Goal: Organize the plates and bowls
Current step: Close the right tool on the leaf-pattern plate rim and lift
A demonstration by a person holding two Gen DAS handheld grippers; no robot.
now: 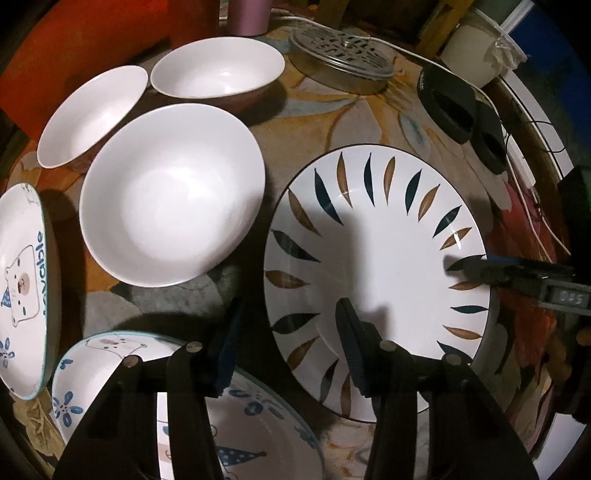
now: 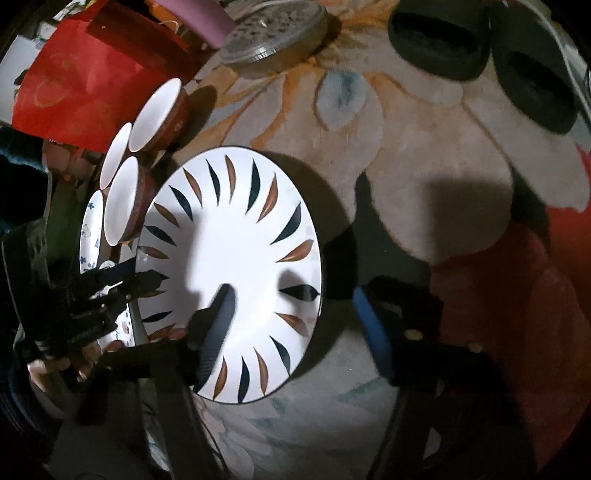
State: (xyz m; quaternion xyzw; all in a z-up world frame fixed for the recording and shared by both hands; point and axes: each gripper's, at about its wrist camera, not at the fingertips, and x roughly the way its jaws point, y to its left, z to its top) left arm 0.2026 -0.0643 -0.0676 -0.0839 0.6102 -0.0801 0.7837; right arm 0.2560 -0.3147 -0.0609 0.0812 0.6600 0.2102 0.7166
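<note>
A large white plate with dark and brown leaf marks (image 1: 376, 258) (image 2: 236, 236) lies on the floral cloth. My left gripper (image 1: 290, 339) straddles its left rim, one finger inside the plate and one outside, with a gap between the outer pad and the rim. My right gripper (image 2: 295, 328) straddles the opposite rim the same way, its blue pad standing off the edge. In the left wrist view one of the right gripper's fingers (image 1: 491, 273) lies over the far rim. Three plain white bowls (image 1: 171, 195) (image 1: 218, 68) (image 1: 92, 114) stand to the left of the plate.
Bear-print dishes sit at the left and bottom: a plate (image 1: 26, 288), a small bowl (image 1: 103, 354) and another plate (image 1: 258, 424). A metal lidded tin (image 1: 340, 62), black slippers (image 1: 450, 107), a purple cup (image 1: 247, 14) and a red bag (image 2: 85, 81) ring the far side.
</note>
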